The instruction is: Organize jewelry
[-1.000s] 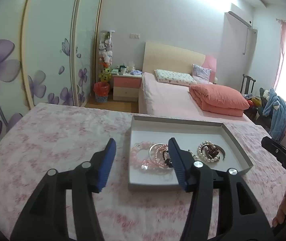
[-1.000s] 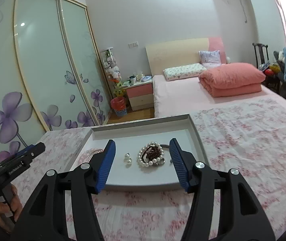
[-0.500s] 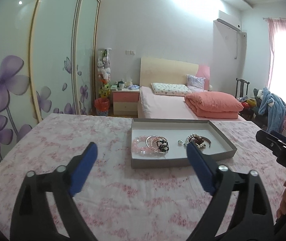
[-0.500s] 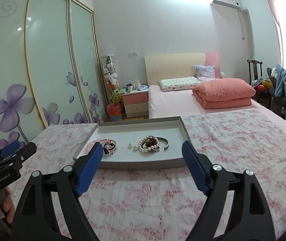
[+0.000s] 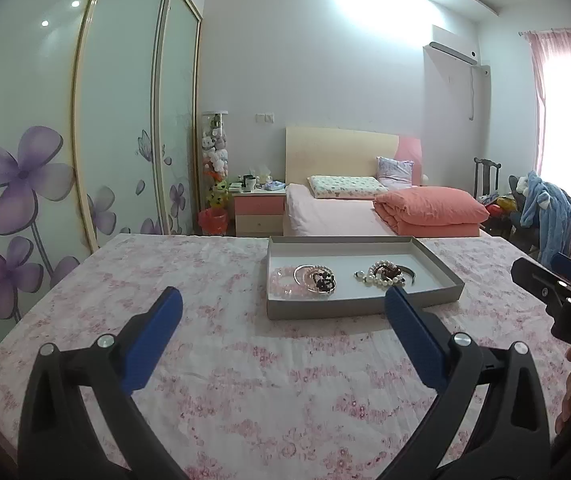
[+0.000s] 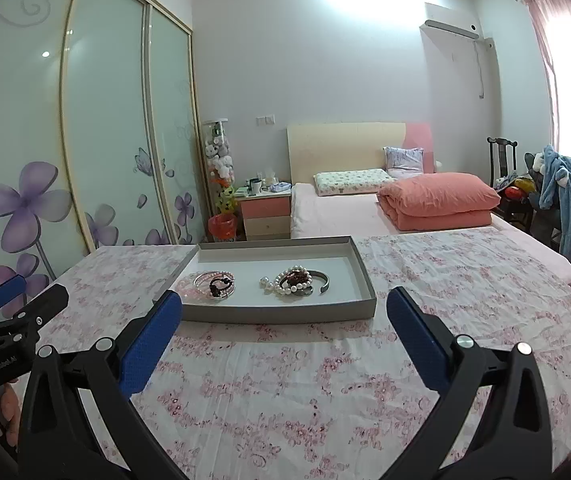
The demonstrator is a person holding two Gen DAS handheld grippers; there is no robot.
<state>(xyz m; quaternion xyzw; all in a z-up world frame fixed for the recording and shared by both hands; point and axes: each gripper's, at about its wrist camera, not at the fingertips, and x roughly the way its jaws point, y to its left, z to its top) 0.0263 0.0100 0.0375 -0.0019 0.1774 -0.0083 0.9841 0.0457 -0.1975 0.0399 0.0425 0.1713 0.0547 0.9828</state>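
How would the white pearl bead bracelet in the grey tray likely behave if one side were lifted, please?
The white pearl bead bracelet lies in a loose irregular loop, so it would probably sag and drape. Its round, glossy beads may slip between flat pads. It seems tangled with the dark bead strand, which might follow.

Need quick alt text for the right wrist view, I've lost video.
The right gripper hangs open and empty above a floral tablecloth, short of a grey tray holding a pearl bracelet and pink bead bracelets.
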